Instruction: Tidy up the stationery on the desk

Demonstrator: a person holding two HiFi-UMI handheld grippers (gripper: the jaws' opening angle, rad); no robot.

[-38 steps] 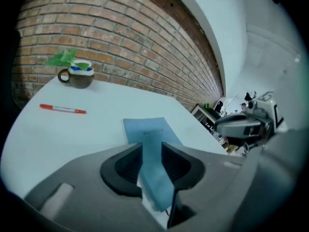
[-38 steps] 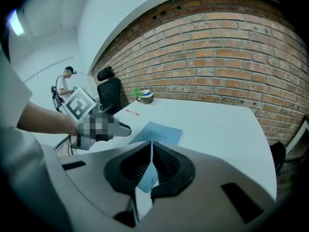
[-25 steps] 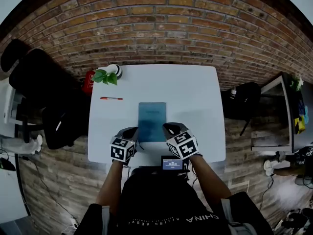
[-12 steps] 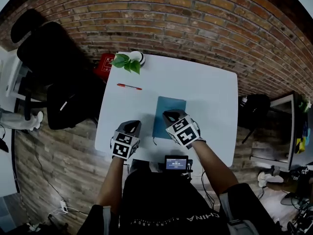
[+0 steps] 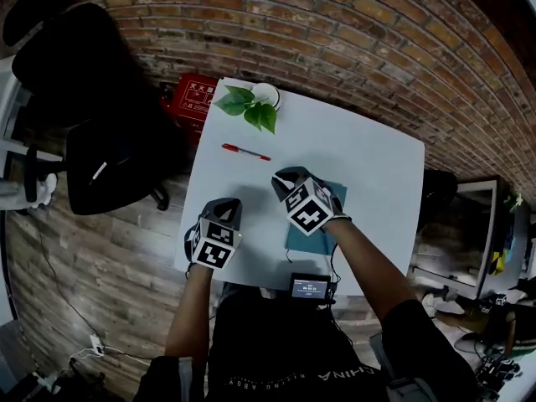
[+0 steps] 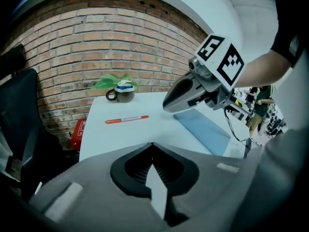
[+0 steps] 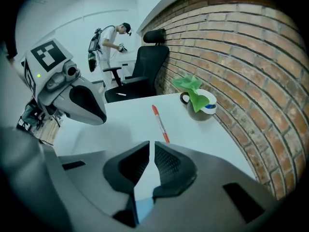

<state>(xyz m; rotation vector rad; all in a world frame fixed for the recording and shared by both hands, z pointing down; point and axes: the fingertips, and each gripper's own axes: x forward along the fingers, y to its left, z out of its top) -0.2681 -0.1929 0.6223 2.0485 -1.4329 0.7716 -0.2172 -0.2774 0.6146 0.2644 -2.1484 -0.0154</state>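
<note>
- Right now, your left gripper [image 6: 152, 146] has its jaws closed tip to tip with nothing between them. It hangs over the near left part of the white desk [image 5: 368, 166].
- Your right gripper [image 7: 152, 146] has just been opening its jaws. A narrow gap shows between the pads, and nothing sits in it.
- In the head view, that right gripper is over the far left corner of the blue notebook [image 5: 306, 241], pointing towards the red pen [image 5: 245, 152].
- The pen lies flat on the desk's far left part, ahead of your right jaws and apart from them. One end points roughly at the gap.
- The notebook lies flat and closed near the desk's middle, partly under your right hand and well apart from the pen.
- A leafy plant in a mug [image 5: 251, 105] stands at the far left corner, beyond the pen and against the brick wall [image 5: 335, 40].
- A small screen device [image 5: 310, 287] sits at the near edge, just in front of you.
- A red box [image 5: 191, 99] stands off the desk by that far corner, and a black office chair [image 5: 100, 141] is further left.
</note>
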